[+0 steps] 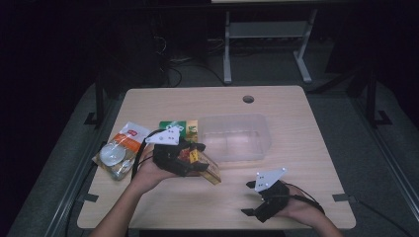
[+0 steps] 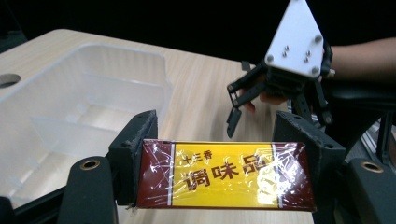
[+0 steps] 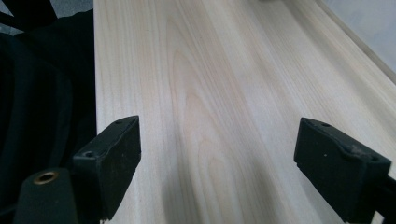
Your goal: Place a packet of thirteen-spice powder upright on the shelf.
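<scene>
My left gripper (image 2: 217, 158) has its two black jaws clamped on the short ends of a flat rectangular box, yellow in the middle with dark red ends and wrapped in clear film (image 2: 224, 175); the box spans the full gap between the pads, long side level, printed face toward the camera. In the high view that box (image 1: 205, 165) sits left of the table's middle, just off the near-left corner of a clear plastic rectangular tub (image 1: 234, 137), close to its wall but I can't tell whether it touches. The tub's rim and an inner divider show in the left gripper view (image 2: 93, 84), to the left of the box. Behind my left hand lie a green printed packet (image 1: 174, 124) and an orange-and-white pouch (image 1: 129, 136), with a clear bag holding a round lid-like piece (image 1: 112, 157) nearer the left edge. My right gripper (image 1: 264, 200) is low at the near-right of the light wooden table (image 1: 296, 123), near the front edge and well apart from the box; its jaws stand wide with nothing between them, bare wood under them (image 3: 210, 116). Open tabletop runs right and beyond the tub, around a round cable hole (image 1: 248, 98).
</scene>
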A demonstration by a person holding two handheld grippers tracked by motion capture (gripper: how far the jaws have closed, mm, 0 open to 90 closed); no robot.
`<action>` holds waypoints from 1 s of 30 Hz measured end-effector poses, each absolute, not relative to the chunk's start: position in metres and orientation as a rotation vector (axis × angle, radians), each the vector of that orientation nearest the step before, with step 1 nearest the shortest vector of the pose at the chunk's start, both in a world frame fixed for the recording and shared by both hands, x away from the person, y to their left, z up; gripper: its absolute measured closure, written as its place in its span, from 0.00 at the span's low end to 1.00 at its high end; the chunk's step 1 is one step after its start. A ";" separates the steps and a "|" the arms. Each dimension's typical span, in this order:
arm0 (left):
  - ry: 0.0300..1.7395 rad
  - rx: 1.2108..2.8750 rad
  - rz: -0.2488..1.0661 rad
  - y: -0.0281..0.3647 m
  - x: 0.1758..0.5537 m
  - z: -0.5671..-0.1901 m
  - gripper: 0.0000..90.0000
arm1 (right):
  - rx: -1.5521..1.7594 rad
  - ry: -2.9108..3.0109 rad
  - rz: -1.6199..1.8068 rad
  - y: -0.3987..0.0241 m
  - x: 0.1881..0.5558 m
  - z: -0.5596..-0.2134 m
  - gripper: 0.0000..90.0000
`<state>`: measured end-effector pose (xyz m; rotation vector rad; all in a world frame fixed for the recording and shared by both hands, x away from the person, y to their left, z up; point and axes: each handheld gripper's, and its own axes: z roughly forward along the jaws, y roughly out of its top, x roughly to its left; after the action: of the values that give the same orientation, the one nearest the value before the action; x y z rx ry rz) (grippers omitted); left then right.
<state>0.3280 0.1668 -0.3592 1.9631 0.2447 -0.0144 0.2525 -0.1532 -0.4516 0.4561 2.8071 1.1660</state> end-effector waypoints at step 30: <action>0.133 2.091 -0.015 0.082 0.403 -0.308 0.35 | 0.489 2.773 1.179 -0.151 0.257 -0.454 0.16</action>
<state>0.4035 0.0822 -0.3079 2.0912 0.1333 -0.0146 0.2574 -0.1512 -0.4541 0.4890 2.7728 1.1793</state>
